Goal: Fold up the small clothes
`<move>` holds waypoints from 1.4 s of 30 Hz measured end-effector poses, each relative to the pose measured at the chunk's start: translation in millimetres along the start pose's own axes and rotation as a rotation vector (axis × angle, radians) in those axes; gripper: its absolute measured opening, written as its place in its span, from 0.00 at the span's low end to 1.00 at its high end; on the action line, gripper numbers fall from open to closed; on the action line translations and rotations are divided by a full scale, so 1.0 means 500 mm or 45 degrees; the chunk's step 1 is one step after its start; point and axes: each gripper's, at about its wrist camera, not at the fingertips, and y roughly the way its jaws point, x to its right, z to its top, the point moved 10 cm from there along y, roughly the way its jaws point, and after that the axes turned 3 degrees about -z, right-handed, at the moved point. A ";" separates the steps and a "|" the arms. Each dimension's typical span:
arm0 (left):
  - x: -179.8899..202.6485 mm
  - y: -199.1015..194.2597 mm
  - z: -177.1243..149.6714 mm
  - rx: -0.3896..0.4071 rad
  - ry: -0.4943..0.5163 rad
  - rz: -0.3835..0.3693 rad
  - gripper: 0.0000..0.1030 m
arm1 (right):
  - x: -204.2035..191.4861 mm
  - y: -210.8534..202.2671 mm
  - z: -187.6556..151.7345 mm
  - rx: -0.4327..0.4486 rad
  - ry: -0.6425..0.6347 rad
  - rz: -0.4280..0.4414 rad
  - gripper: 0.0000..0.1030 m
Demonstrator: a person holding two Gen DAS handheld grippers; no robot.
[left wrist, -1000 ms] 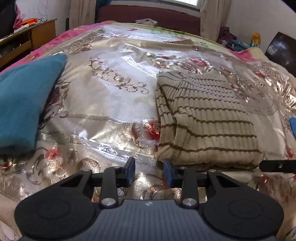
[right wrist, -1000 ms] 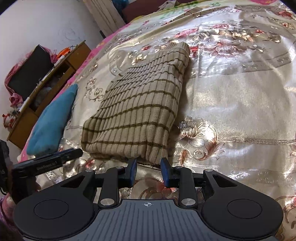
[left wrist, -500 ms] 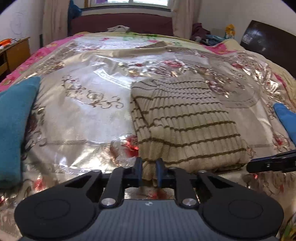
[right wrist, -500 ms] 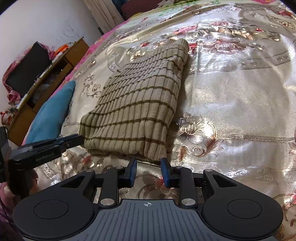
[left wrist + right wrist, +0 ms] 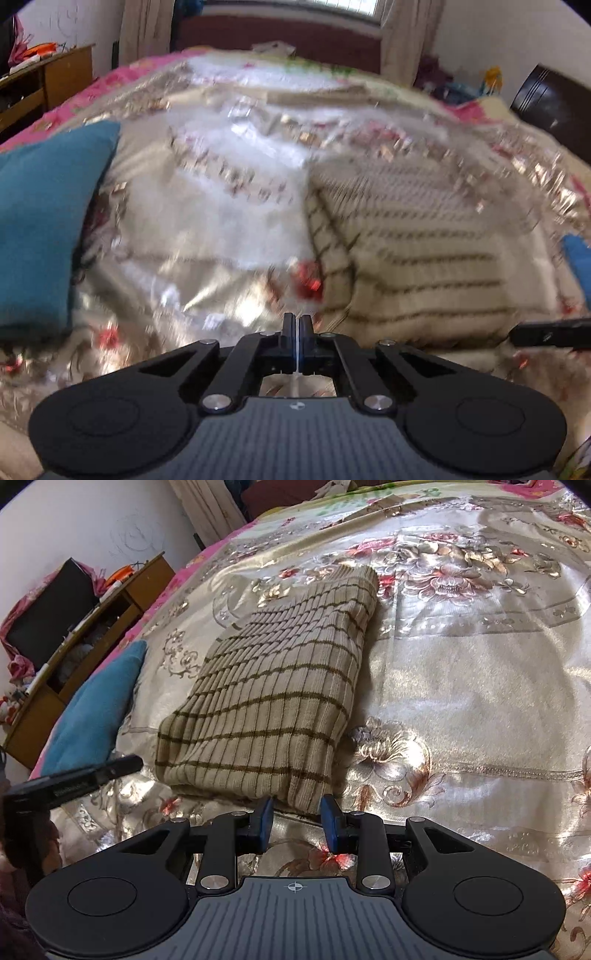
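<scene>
Beige striped sweater (image 5: 280,701) lies folded on the bedspread (image 5: 461,686); left gripper (image 5: 296,325) pinched together empty, right gripper (image 5: 295,819) apart.

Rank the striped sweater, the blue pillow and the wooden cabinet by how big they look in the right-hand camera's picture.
Largest to smallest, as they look:
1. Striped sweater, folded on the bedspread, closest to the camera.
2. Blue pillow.
3. Wooden cabinet; it sits farther back, so it may really be bigger than the pillow.

Item counts on bed
One striped sweater (image 5: 273,701) ahead of tongs; two blue cushions, left (image 5: 44,221) and right (image 5: 580,266).
</scene>
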 end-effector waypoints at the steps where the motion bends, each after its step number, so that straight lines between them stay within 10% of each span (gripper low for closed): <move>1: 0.012 -0.001 0.010 0.009 0.012 -0.014 0.08 | 0.001 0.000 0.002 0.003 0.003 -0.001 0.28; 16: 0.074 0.027 0.097 0.152 0.031 -0.065 0.08 | 0.019 0.008 0.014 0.010 0.039 0.005 0.28; 22: 0.097 0.078 0.076 0.057 0.090 -0.068 0.09 | 0.017 0.008 0.013 0.015 0.015 -0.022 0.30; 27: 0.022 0.135 0.026 -0.109 0.110 0.161 0.21 | 0.025 0.015 0.016 0.010 0.022 -0.029 0.34; 42: 0.040 0.037 0.014 -0.018 0.010 0.086 0.20 | 0.002 0.003 0.003 0.039 0.007 -0.016 0.38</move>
